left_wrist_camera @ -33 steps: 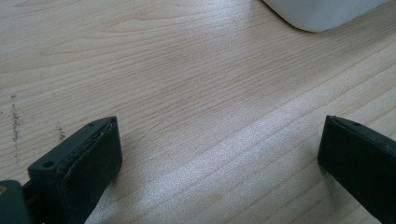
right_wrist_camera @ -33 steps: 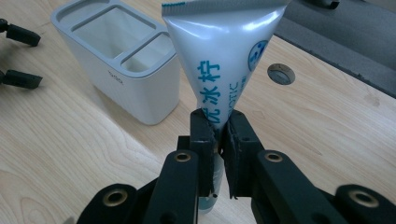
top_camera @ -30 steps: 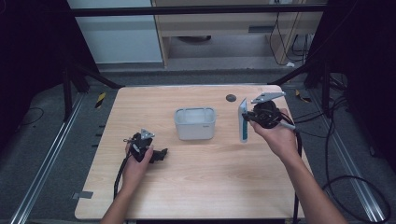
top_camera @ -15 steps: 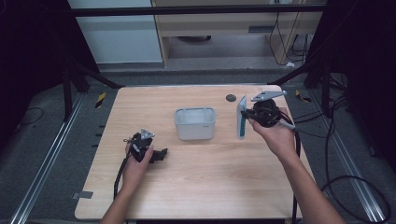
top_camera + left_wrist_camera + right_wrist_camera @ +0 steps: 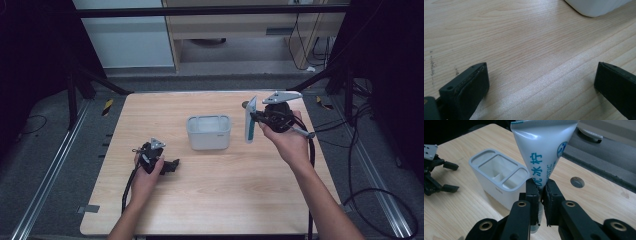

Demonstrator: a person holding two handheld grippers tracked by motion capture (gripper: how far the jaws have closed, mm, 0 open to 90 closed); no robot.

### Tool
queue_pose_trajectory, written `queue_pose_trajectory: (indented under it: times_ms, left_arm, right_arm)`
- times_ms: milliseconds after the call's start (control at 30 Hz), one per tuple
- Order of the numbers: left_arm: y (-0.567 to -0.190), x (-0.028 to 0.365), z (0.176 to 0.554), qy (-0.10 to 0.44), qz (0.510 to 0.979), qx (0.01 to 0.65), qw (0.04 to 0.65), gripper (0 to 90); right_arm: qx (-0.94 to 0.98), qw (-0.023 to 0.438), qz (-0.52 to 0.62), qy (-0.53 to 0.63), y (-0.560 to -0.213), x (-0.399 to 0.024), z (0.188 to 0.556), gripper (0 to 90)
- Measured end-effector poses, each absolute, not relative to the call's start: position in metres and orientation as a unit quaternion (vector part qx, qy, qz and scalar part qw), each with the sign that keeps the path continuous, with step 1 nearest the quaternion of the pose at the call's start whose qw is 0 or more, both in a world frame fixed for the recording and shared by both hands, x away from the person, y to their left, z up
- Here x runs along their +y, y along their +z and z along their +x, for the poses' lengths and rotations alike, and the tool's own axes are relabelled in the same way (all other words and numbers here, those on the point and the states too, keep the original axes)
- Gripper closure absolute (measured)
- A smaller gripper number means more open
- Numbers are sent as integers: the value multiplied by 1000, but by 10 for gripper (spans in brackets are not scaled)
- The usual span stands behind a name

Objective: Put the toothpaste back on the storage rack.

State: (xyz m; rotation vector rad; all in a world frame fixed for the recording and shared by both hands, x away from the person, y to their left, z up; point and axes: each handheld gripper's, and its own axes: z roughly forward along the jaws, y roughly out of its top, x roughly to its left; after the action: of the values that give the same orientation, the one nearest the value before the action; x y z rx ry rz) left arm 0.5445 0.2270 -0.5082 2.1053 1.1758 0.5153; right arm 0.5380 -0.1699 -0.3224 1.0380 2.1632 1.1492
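Presently: one toothpaste tube (image 5: 541, 152), pinched in your right gripper (image 5: 541, 192) just right of the white holder (image 5: 208, 132).
You held the tube upright above the table (image 5: 240, 190), crimped end up, the jaws pressed on its lower part. Against the earlier pictures, tube and right gripper sat slightly nearer the holder; the shift was small. Your left gripper (image 5: 172, 165) lay low at the table's left, unmoved, jaws spread wide over bare wood. The holder's three compartments stood empty, in the same spot.
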Motion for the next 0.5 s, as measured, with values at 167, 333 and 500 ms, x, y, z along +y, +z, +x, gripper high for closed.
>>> queue_pose_trajectory:
  times_ms: [167, 333, 500]
  left_arm:
    - [-508, 227, 544, 197, 805, 450, 332, 0]
    - [-508, 227, 544, 197, 806, 450, 331, 0]
    - [-508, 227, 545, 197, 806, 450, 331, 0]
  right_arm:
    - [787, 241, 374, 427, -316, -164, 538, 830]
    - [784, 243, 371, 436, -309, -159, 538, 830]
    - [781, 244, 367, 443, -301, -154, 537, 830]
